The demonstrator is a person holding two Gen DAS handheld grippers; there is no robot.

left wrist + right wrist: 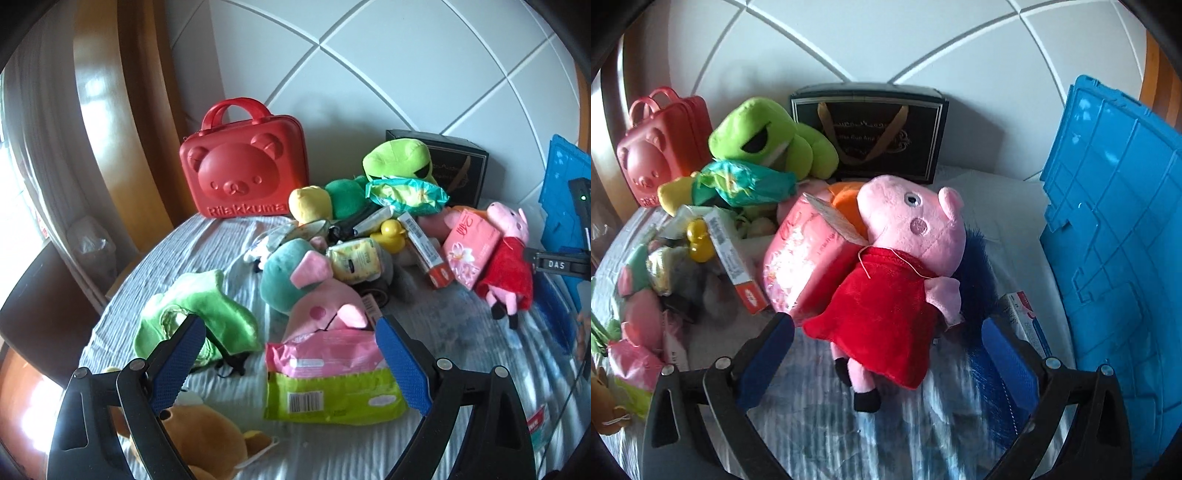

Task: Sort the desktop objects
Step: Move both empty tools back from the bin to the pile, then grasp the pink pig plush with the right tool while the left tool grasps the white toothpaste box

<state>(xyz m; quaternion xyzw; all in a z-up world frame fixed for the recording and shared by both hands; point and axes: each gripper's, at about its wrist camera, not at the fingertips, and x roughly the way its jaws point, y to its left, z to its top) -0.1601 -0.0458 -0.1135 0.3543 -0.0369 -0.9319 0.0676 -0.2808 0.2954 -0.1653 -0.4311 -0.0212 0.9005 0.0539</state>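
My left gripper (290, 323) is open above a pink-and-green wipes packet (332, 376), which lies between its blue pads without touching them. Just beyond it lies a pink pig plush with a teal hood (314, 295). A green plush piece (199, 314) is by the left finger, a brown bear plush (207, 439) beneath it. My right gripper (888, 323) is open around the legs of a pig plush in a red dress (905, 258); its pads stand apart from it. That pig (506, 258) leans on a pink tissue pack (805, 258).
A red bear-faced case (243, 173), a green frog plush (768, 136) and a black gift box (871, 133) stand at the back wall. A blue crate (1115, 240) stands on the right. A yellow duck (393, 234), a long carton (735, 258) and small packets crowd the middle.
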